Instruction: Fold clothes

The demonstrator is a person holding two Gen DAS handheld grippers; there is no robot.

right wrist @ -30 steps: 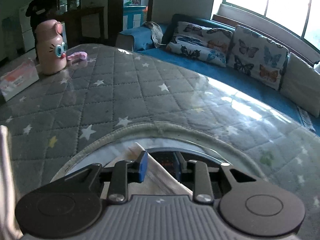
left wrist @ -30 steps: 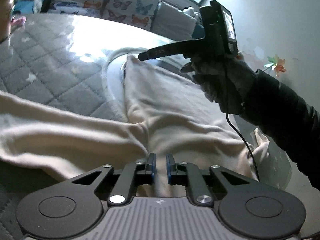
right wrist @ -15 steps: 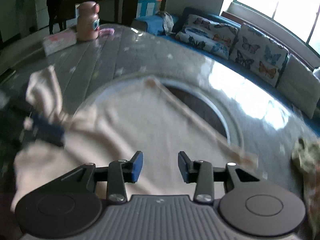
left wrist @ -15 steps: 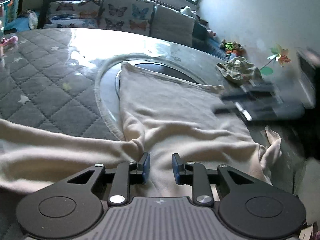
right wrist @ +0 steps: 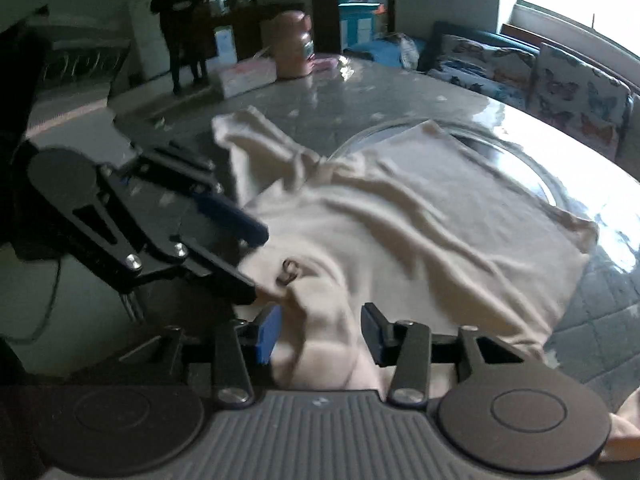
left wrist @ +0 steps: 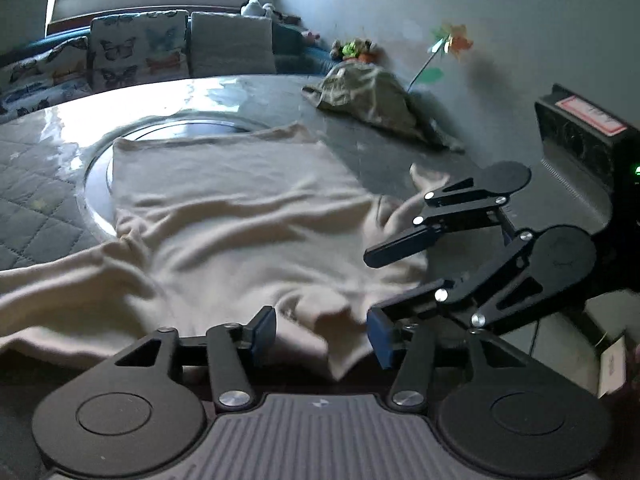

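Observation:
A cream garment (left wrist: 240, 208) lies spread and wrinkled over the round table, one sleeve trailing left. Its near edge is bunched into a fold that sits between the fingers of my left gripper (left wrist: 322, 332), which is open. In the same view my right gripper (left wrist: 376, 280) comes in from the right, open, beside that fold. In the right wrist view the garment (right wrist: 400, 240) shows a small metal eyelet (right wrist: 288, 270) near its edge. My right gripper (right wrist: 320, 332) is open with bunched cloth between its pads, and my left gripper (right wrist: 248, 256) stands open just left of it.
A glass turntable (left wrist: 96, 160) sits on the quilted grey table cover (left wrist: 36, 216). A camouflage cloth (left wrist: 360, 96) lies at the far right, a black box (left wrist: 580, 140) at the right edge. A pink bottle (right wrist: 294, 44) and a tissue box (right wrist: 248, 74) stand far off; a person (right wrist: 180, 28) stands behind.
My right gripper let go of the garment's far edge and swung back to its near edge. Both grippers opened wide and now sit close together at the bunched near fold.

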